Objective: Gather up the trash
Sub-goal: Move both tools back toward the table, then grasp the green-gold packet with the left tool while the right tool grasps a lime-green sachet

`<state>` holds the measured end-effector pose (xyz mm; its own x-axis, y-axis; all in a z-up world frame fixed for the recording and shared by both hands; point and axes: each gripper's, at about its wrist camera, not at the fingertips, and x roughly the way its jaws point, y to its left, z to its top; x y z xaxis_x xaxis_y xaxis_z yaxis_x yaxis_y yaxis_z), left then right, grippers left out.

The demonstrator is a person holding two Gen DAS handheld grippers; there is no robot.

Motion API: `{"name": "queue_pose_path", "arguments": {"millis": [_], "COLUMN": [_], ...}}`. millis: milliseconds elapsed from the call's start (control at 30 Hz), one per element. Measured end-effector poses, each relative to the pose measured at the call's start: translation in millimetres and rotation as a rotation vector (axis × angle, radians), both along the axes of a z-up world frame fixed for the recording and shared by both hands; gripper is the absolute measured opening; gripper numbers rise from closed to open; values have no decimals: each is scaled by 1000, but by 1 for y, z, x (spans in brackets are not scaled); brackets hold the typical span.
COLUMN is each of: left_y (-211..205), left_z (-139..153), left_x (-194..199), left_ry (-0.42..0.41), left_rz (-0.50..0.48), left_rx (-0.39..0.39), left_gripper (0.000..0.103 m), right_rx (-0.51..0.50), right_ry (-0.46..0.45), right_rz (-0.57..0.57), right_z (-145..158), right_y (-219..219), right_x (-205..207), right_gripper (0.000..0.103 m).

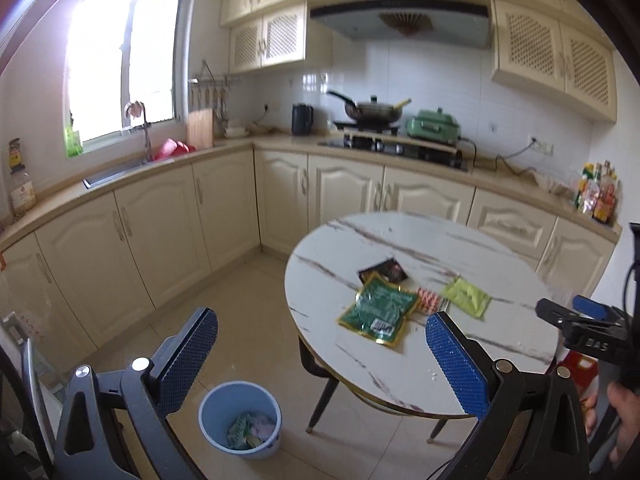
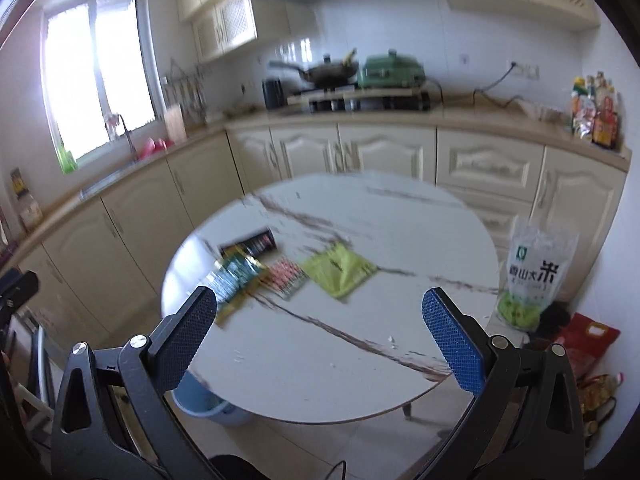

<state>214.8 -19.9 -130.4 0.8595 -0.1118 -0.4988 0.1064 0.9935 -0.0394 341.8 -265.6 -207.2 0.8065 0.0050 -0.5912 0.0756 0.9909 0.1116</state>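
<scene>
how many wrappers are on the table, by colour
dark green packet: 1
black packet: 1
red-and-white wrapper: 1
yellow-green packet: 1
total: 4, all lying on the round table

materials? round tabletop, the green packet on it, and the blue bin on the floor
Round tabletop: white with dark veins and glossy; looks like marble or a marble-print slab, cannot tell which.
Green packet: shiny printed film with a gold edge, crinkled; likely plastic or foil laminate.
Blue bin: smooth, uniform pale blue wall, matte sheen; looks like moulded plastic.
</scene>
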Motion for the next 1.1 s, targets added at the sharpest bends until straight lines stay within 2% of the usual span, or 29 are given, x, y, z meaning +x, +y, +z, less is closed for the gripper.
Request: {"name": "queue_pose_path", "arguments": {"millis": [167,433,700,833,1033,1100], "left_y": [-13,-26,-38,-41,-60,-69], "left_z": [-8,-28,-43,-48,-61,-64], "left_x": [65,180,265,298,313,308], "left_ry": [102,254,328,356,370,370], "left_rz": [-28,-141,-243,-270,-296,-316], "left_rx": [17,-9,-7,3,47,62], "left_gripper": [102,102,102,102,102,102], "right_rx": [-91,-189,-215,-165,-161,-160], "right_ry": [165,317,387,395,387,378], "right_rz": [72,193,284,327,341,342], "right_z": [-45,-81,-102,-107,-106,-104], "right_y": [-10,-17,-19,-23,-28,-30], "right_x": [66,144,194,205,206,204], "right_gripper": [103,103,103,103,102,95]}}
